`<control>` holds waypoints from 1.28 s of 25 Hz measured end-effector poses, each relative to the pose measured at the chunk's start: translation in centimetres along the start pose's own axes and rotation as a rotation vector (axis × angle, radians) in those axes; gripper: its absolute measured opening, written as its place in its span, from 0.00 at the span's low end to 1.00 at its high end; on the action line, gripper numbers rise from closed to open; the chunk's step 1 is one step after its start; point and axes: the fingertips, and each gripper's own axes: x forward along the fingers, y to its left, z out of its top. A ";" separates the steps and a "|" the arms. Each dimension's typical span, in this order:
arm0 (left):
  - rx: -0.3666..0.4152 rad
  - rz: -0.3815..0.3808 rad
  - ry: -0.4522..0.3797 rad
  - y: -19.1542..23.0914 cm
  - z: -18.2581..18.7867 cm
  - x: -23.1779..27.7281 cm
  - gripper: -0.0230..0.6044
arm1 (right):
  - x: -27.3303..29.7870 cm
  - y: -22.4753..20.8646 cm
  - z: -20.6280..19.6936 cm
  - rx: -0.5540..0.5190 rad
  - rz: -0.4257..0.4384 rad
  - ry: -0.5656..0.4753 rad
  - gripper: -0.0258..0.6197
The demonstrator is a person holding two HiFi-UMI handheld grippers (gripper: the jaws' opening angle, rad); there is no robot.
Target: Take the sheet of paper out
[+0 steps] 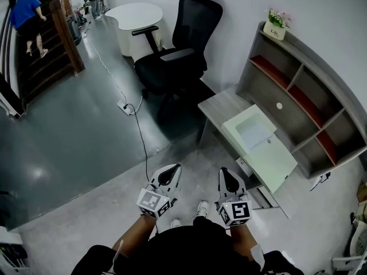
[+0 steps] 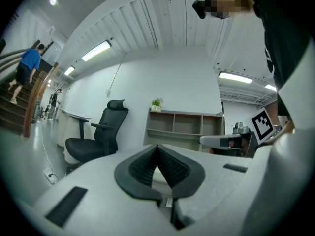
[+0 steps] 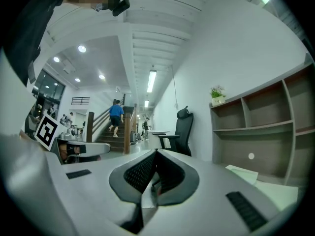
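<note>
A white sheet of paper (image 1: 254,130) lies on a pale green mat (image 1: 274,159) on the grey desk (image 1: 221,105) at the right of the head view. The right gripper view shows the sheet (image 3: 242,173) low at the right, below the shelves. Both grippers are held side by side over the floor, well short of the desk and apart from the paper. My left gripper (image 1: 172,171) (image 2: 157,147) is shut with its pads meeting and nothing between them. My right gripper (image 1: 225,172) (image 3: 156,152) is shut and empty too.
A shelf unit (image 1: 298,90) with a small plant pot (image 1: 275,26) stands along the desk's back. A black office chair (image 1: 178,50) is left of the desk, with a white round table (image 1: 135,19) behind it. A power strip and cable (image 1: 127,106) lie on the floor. A person climbs the stairs (image 1: 26,13) at far left.
</note>
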 end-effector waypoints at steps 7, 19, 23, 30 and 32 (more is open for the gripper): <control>0.030 -0.008 -0.008 -0.4 0.6 4.2 0.05 | 1.5 -3.7 1.0 -0.012 0.001 -0.014 0.07; 0.032 -0.021 -0.006 -1.1 1.0 13.4 0.05 | 4.3 -12.6 1.4 0.039 -0.040 -0.035 0.07; 0.042 -0.028 0.007 -1.7 0.7 16.3 0.05 | 5.3 -15.2 1.8 0.029 -0.038 -0.050 0.07; 0.070 -0.033 0.024 -3.2 0.7 20.6 0.05 | 6.0 -19.0 1.0 0.063 -0.037 -0.039 0.07; 0.076 -0.029 0.029 -3.5 0.5 21.5 0.05 | 6.0 -20.3 0.9 0.048 -0.042 -0.043 0.07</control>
